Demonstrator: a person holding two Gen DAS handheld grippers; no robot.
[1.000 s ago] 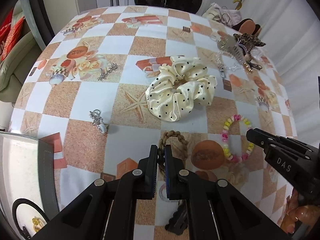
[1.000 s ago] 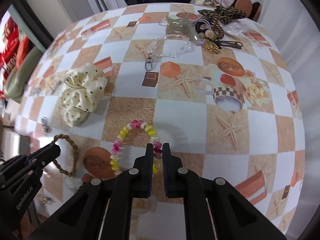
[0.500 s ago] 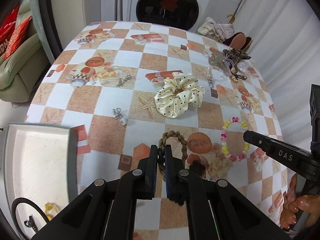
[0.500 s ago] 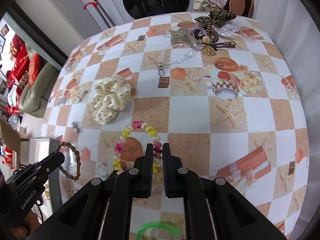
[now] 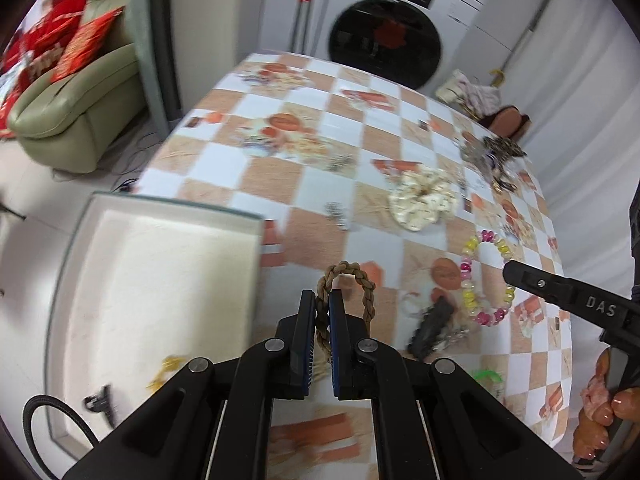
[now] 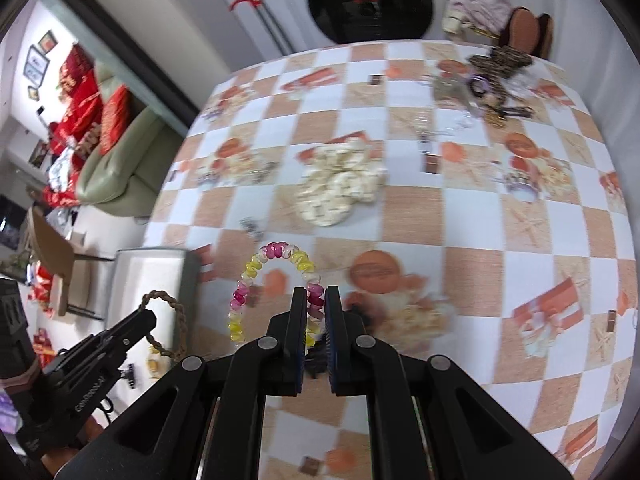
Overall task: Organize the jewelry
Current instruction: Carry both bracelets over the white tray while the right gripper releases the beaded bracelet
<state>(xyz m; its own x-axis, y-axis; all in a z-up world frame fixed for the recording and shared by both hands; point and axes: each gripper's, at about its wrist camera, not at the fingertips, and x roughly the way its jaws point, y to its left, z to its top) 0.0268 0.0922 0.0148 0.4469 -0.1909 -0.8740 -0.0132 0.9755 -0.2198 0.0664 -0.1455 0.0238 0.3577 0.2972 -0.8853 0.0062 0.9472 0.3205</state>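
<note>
Braided brown cord ring (image 5: 347, 304) pinched between the jaws of my left gripper (image 5: 322, 300); jaws closed on one side of the loop, rest of it standing up past the fingertips, clear of the table. Same ring seen from the right wrist view (image 6: 166, 326), hanging off the left gripper (image 6: 136, 322) above the tray's near edge.

Right gripper (image 6: 316, 298) clamped on the beaded bracelet (image 6: 272, 292): pink, yellow and clear beads, loop arching up and to the left of the fingers, lifted off the cloth. In the left view the bracelet (image 5: 486, 278) hangs from the right gripper's tip (image 5: 516, 274).

White tray (image 5: 160, 280) with grey-green rim sits at the left edge of the table (image 5: 280, 176), just left of my left gripper. Inside it, near corner: a small gold piece (image 5: 166, 368) and a small black clip (image 5: 100, 398). Blurred, can't tell more.

On the checkered orange-and-white cloth: cream dotted scrunchie (image 5: 424, 200) mid-table, well apart from both grippers. Small silver piece (image 5: 336, 214) between scrunchie and tray. Dark hair clip (image 5: 432, 326) below the held bracelet, green item (image 5: 486, 376) near it at the table edge. Pile of accessories with a leopard-print bow (image 6: 502, 66) at the far right corner.
</note>
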